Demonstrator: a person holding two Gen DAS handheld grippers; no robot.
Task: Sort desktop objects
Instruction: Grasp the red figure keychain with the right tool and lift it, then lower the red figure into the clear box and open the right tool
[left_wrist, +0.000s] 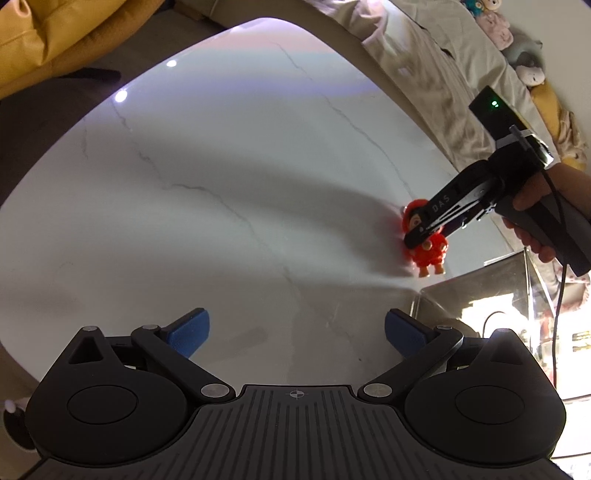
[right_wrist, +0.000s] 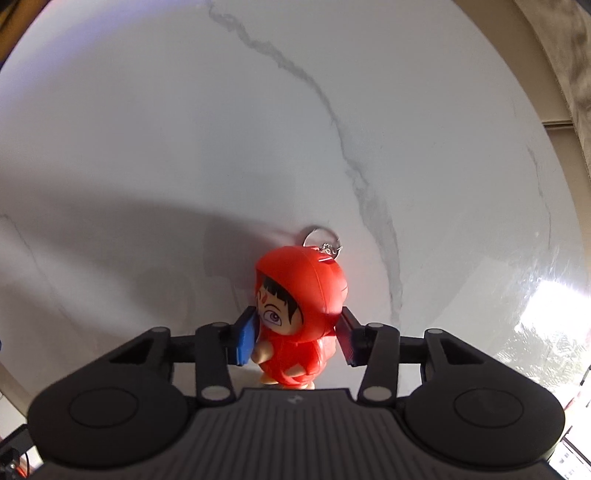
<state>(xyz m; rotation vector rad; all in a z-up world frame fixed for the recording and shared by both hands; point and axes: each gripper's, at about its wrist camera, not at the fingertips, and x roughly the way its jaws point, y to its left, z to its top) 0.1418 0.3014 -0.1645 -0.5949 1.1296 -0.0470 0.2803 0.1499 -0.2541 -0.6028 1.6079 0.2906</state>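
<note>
Your left claw (left_wrist: 297, 334) hangs over the white marble table (left_wrist: 221, 184) with its blue pads (left_wrist: 188, 332) spread wide and nothing between them; it is released. Taking the red hooded figurine (left_wrist: 428, 253) as the landmark, your left claw sits well apart from it, on the figurine's left and nearer to you in the left wrist view.

That same view shows what the right one cannot: your right hand (left_wrist: 532, 225) wrapped around the grey handle, the black arms of the right claw (left_wrist: 421, 230) slanting down onto the figurine, a clear box (left_wrist: 480, 295) just beside the figurine on its near right, and a beige bed cover (left_wrist: 443, 74) with plush toys (left_wrist: 495, 26) beyond the table's far edge.

The right wrist view gives the close detail the left one lacks. The figurine (right_wrist: 295, 325) lies on the table (right_wrist: 184, 129) between the fingers of the right claw (right_wrist: 297, 339), a metal keyring (right_wrist: 321, 236) at the top of its hood. The blue pad (right_wrist: 245, 341) on the left touches its face and arm; the right-hand pad (right_wrist: 347, 341) looks to be against the hood, though a thin gap there cannot be ruled out. As far as can be judged, your right claw is grasping the figurine.
</note>
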